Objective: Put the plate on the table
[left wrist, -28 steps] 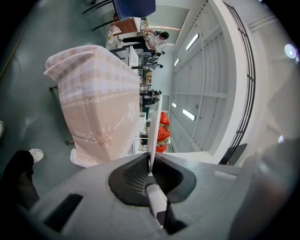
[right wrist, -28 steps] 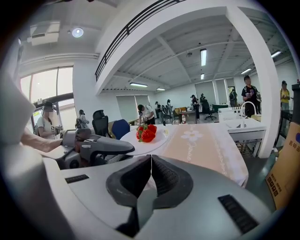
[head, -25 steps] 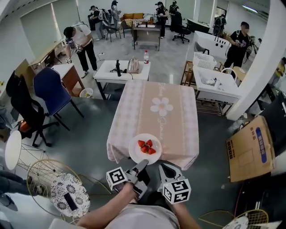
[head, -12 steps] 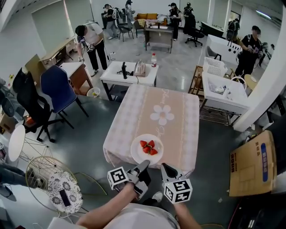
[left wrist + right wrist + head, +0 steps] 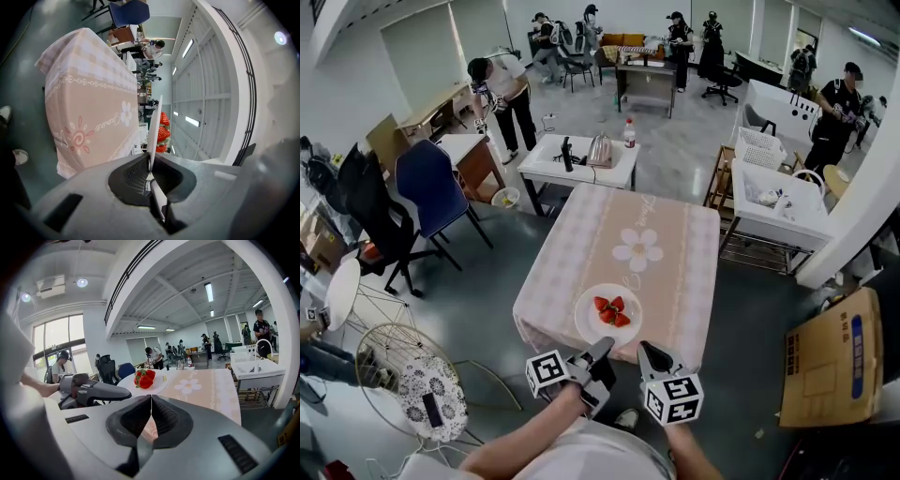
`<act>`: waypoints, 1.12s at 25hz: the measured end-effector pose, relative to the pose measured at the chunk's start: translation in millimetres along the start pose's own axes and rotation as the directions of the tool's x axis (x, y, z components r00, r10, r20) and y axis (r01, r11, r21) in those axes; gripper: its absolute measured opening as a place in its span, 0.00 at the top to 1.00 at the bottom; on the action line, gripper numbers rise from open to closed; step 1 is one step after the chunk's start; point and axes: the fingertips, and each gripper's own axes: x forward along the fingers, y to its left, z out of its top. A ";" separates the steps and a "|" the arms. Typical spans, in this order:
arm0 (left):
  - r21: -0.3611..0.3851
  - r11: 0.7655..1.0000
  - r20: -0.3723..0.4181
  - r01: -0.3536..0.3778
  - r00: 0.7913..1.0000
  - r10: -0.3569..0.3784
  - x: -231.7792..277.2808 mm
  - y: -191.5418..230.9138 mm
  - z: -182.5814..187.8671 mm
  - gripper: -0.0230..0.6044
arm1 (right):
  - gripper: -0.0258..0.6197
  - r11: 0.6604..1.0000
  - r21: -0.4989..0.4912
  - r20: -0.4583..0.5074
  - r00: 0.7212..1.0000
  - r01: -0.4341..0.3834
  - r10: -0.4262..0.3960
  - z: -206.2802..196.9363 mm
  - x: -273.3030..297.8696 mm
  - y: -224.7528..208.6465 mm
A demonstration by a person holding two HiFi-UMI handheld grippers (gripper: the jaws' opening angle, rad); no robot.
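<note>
A white plate (image 5: 608, 314) with several red strawberries (image 5: 610, 310) hangs over the near end of the table (image 5: 623, 246), which has a pink checked cloth with a flower print. My left gripper (image 5: 602, 348) is shut on the plate's near rim. In the left gripper view the plate (image 5: 153, 123) stands edge-on between the shut jaws, with the strawberries (image 5: 162, 134) to its right and the cloth (image 5: 89, 103) to its left, apart from it. My right gripper (image 5: 644, 349) is beside the left one, shut and empty. Its own view shows the plate (image 5: 154, 385) and the left gripper (image 5: 89, 392) ahead.
Beyond the table stands a white desk (image 5: 609, 161) with a kettle and a bottle. A blue chair (image 5: 431, 192) is at the left, a white cart (image 5: 769, 214) at the right, a cardboard box (image 5: 830, 356) on the floor at the right, a round wire stand (image 5: 431, 398) at the lower left. People stand farther back.
The room has shifted a little in the head view and the table's front edge lies slightly nearer to me. Both grippers and the plate keep the same pose.
</note>
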 end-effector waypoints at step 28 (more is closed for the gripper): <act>-0.066 0.997 -0.143 -0.034 0.989 0.025 95.2 28.6 99.9 0.93 | 0.95 0.988 0.019 -0.095 0.984 0.152 -0.149 25.5 105.2 -50.5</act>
